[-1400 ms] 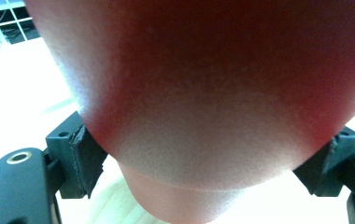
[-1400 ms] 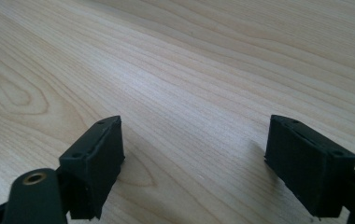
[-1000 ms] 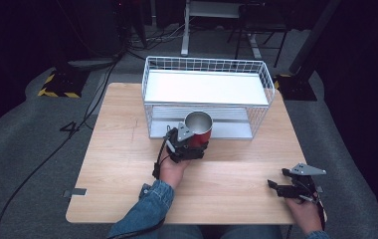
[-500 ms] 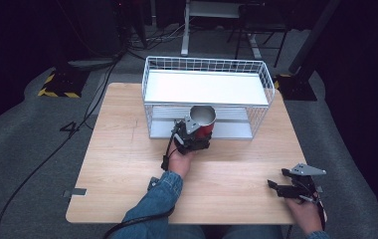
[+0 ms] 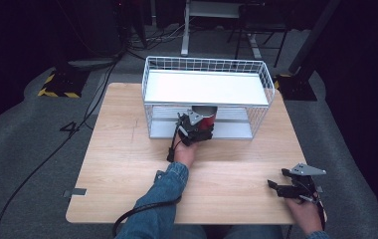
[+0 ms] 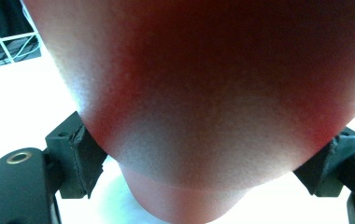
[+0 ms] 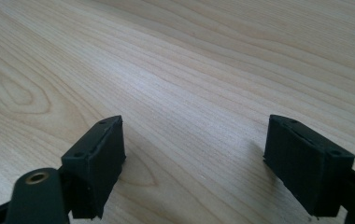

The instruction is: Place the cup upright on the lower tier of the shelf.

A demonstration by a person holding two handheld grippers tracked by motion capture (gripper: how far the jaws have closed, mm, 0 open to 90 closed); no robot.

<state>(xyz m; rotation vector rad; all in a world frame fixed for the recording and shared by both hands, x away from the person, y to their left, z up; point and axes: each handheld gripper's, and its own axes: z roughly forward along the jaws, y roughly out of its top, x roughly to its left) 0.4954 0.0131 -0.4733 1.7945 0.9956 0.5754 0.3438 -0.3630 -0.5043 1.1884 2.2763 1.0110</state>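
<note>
Dark floor and cables surround a pale wooden table (image 5: 127, 164), with a white wire rack (image 5: 207, 87) standing toward its far edge. The left gripper (image 5: 195, 130) is clamped on a red cup (image 5: 205, 115), its jaws pressed against both sides of the cup's body, as the left gripper view shows with the cup (image 6: 203, 107) close before the lens. Seen from the high view, the cup sits at the front opening of the rack's lower shelf, partly under the white top shelf, near the middle of the rack's front edge. The step in hand looks like placing the cup on that lower shelf. Next it likely needs to go a little deeper, settle flat on the shelf, then be released without catching the wires. The right gripper (image 5: 291, 186) rests near the table's near right corner, jaws wide apart and empty over bare wood (image 7: 203, 93).
</note>
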